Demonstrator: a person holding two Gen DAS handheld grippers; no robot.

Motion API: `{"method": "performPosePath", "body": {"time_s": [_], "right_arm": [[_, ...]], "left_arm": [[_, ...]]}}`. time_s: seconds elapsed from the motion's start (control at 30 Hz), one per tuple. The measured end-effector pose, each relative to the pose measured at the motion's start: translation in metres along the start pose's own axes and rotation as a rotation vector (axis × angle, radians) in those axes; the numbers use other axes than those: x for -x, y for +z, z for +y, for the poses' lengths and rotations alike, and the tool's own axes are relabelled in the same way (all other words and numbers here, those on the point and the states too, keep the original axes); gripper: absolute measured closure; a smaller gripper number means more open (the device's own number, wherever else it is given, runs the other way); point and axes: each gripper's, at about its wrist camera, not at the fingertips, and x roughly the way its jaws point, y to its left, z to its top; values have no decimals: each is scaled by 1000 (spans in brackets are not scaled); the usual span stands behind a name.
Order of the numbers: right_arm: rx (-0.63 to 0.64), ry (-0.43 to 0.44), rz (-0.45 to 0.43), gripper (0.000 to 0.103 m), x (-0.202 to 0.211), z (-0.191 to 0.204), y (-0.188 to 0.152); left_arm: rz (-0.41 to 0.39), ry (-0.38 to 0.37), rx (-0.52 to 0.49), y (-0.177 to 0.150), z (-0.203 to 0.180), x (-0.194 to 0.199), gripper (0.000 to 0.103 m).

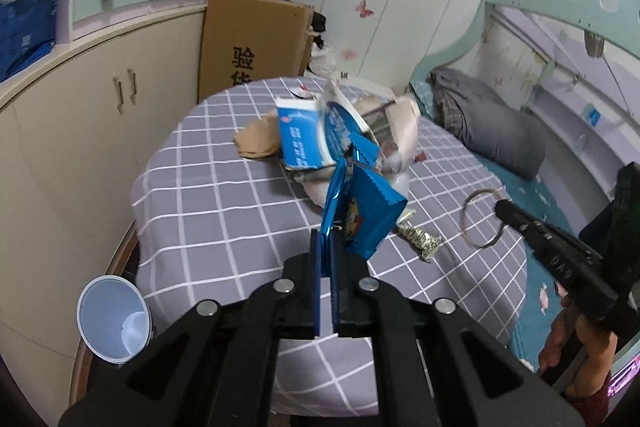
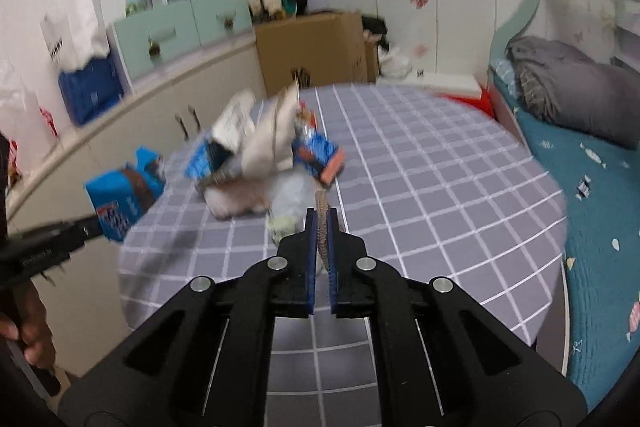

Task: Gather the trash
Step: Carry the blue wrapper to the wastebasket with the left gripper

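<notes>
My left gripper (image 1: 327,239) is shut on a shiny blue snack wrapper (image 1: 362,211) and holds it above the checked table (image 1: 224,211). The wrapper also shows in the right wrist view (image 2: 120,195). My right gripper (image 2: 321,217) is shut on a thin brownish strip of trash (image 2: 321,223) that stands up between the fingers; in the left wrist view it (image 1: 505,207) reaches in from the right. A pile of trash (image 1: 340,135) with blue cartons, paper and plastic lies mid-table, blurred in the right wrist view (image 2: 272,151). A crumpled candy wrapper (image 1: 420,237) lies beside my left gripper.
A white bin (image 1: 114,323) stands on the floor left of the table. A metal ring (image 1: 482,217) lies on the table's right side. A cardboard box (image 1: 256,39) and cabinets (image 1: 80,123) stand behind. A bed (image 2: 600,167) is on the right.
</notes>
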Motion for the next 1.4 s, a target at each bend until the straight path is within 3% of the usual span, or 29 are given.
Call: {"method": "performPosePath", "body": {"time_s": [0.1,0.27,0.53,0.63,0.77,0.93,1.13,1.2,1.23,1.4], "right_arm": [[1,46,-26,98,11,15,10],[56,185,4,98,11,72,11],[195,465,157,98,-35,213,-16],[228,539,266,98,-76,265,-38],[268,554,395,98,-138,323,-74],[327,549,519,98,-217,386,-117],[335,554,556,96,-281,432,-137],[324,565,565,73,-293,438,-139],[319,552,564,48,-300,439,-141],[291,526,550,45,-309,433,-142]], "left_arm": [[-30,3,35,-1,17,17,100],[-52,51,102,-15,58,43,100],[5,237,327,-62,183,59,100],[37,301,411,-82,226,57,100],[101,381,539,-113,291,45,100],[165,440,622,-137,341,19,100],[219,481,685,-144,387,-16,99],[229,489,697,-143,399,-25,99],[230,492,699,-145,403,-26,99],[251,500,703,-152,415,-35,99]]}}
